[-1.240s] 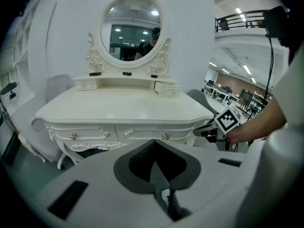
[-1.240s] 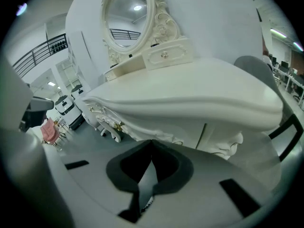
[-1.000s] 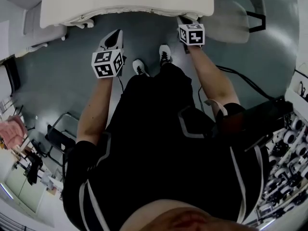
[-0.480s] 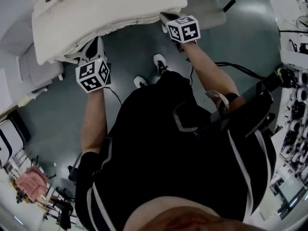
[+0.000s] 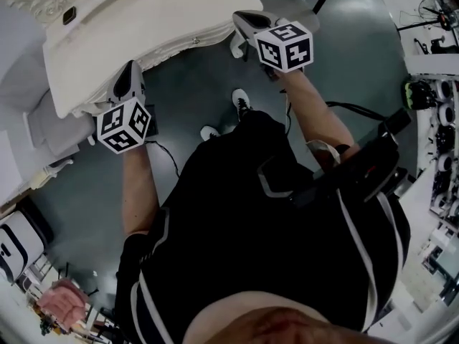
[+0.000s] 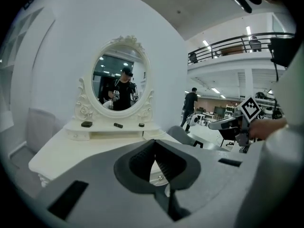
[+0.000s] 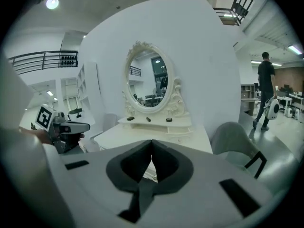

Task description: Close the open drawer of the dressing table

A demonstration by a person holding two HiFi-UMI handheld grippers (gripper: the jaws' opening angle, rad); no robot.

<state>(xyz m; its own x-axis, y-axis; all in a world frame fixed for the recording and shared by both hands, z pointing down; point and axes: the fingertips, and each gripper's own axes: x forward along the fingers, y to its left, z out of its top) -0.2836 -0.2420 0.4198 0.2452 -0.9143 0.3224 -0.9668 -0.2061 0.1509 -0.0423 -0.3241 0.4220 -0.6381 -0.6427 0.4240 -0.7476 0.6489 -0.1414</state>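
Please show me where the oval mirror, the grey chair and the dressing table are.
oval mirror (image 7: pixel 153 87): right gripper view, centre of the glass.
grey chair (image 7: pixel 235 137): right gripper view, on its backrest.
dressing table (image 5: pixel 150 24): head view, bare part of its top.

The dressing table (image 5: pixel 165 20) ran off the head view's top edge; the left gripper (image 6: pixel 154 148) hid most of its drawer (image 6: pixel 159 176); 3 small dark items (image 6: pixel 114 125) were unidentifiable.
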